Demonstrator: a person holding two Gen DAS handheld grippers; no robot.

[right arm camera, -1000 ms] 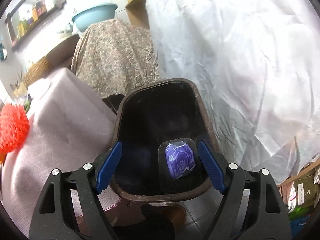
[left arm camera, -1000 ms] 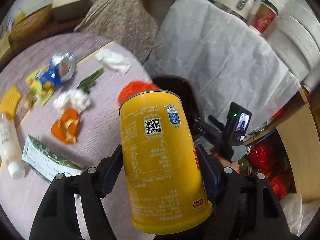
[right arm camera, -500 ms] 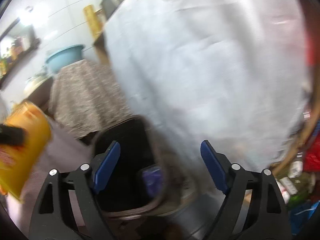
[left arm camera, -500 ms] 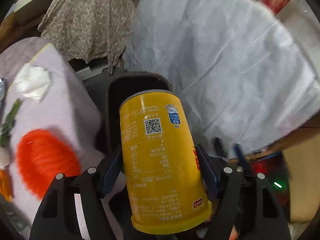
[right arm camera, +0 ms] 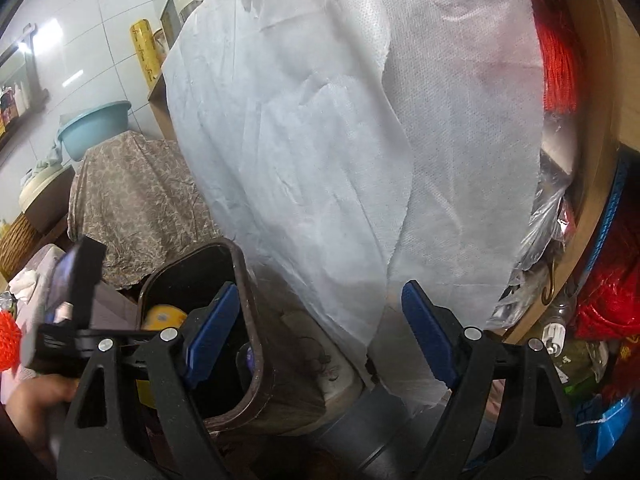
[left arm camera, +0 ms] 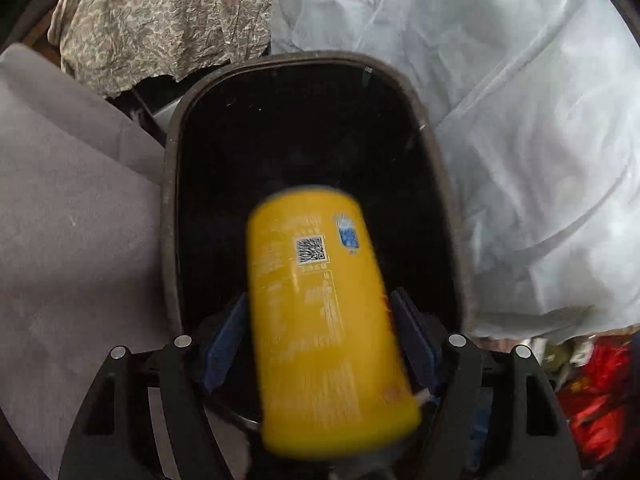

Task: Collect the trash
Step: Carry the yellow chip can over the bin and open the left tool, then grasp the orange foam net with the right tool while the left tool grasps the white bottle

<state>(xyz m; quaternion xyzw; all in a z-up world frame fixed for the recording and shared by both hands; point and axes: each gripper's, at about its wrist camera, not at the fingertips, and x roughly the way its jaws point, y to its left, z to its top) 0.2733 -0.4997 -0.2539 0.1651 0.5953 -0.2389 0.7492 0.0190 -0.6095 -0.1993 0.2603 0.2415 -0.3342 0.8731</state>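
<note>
Blurred yellow cylindrical can (left arm camera: 320, 320) over dark oval plastic bin (left arm camera: 170, 200), left gripper (left arm camera: 320, 340) jaws apparently spread clear of it, right gripper (right arm camera: 320, 336) jaws spread, empty

This is a lived-in home kitchen. White wall tiles (right arm camera: 100, 40) back a shelf of bottles (right arm camera: 12, 100), a teal plastic basin (right arm camera: 94, 130) sits on furniture draped in patterned cloth (right arm camera: 136, 196), and a dark trash bin (left arm camera: 312, 152) stands beside a cloth-covered table (left arm camera: 72, 220).

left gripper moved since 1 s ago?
Yes. The left gripper has swung off the table, now over the open mouth of the dark bin, which fills its view, with the yellow can blurred between its blue pads.
</note>
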